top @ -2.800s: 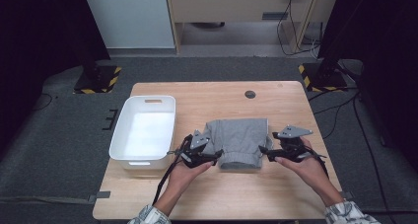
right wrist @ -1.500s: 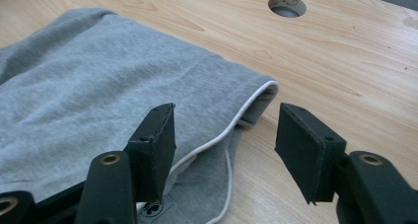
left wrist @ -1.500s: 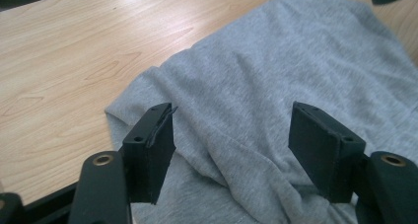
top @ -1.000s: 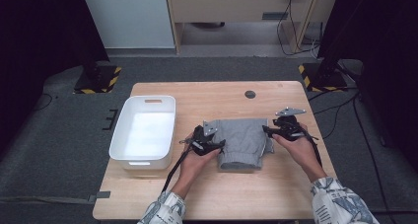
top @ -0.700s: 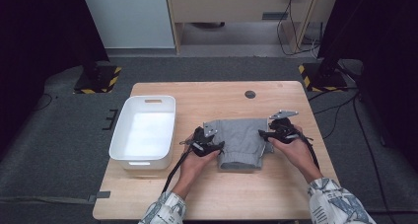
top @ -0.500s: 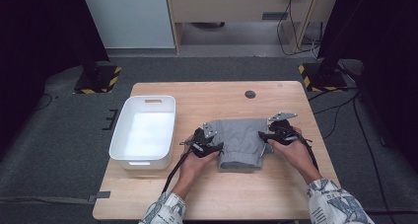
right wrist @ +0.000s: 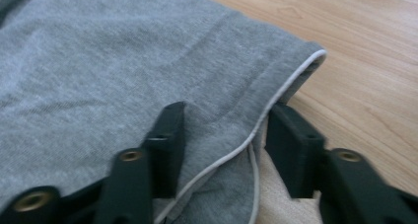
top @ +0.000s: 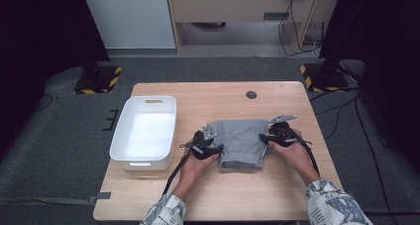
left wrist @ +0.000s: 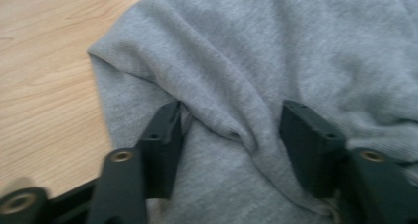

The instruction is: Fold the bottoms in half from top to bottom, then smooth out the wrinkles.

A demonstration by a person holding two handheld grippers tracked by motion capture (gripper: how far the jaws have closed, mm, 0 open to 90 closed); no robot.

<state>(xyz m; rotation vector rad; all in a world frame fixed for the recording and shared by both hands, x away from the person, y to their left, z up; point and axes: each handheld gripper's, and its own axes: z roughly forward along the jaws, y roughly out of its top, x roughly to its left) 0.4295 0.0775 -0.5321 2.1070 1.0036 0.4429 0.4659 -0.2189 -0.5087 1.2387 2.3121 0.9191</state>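
Observation:
A folded grey garment [top: 241, 141] lies flat on the wooden table [top: 208, 98], right of centre. My left gripper [top: 210, 146] rests at its left edge. In the left gripper view the jaws stand apart around a raised fold of the grey cloth [left wrist: 296, 46], and this gripper [left wrist: 231, 130] is open. My right gripper [top: 270, 136] sits at the garment's right edge. In the right gripper view its jaws straddle the white-piped hem of the garment [right wrist: 123, 51], and this gripper [right wrist: 224, 130] is open too.
A white plastic bin [top: 145, 131] stands empty at the table's left side, close to the left hand. A small dark round disc [top: 251, 94] sits in the tabletop near the far edge. Bare wood lies beyond and in front of the garment.
Both grippers have moved from the garment's near corners farther up along its sides. Over the last second they have barely shifted.

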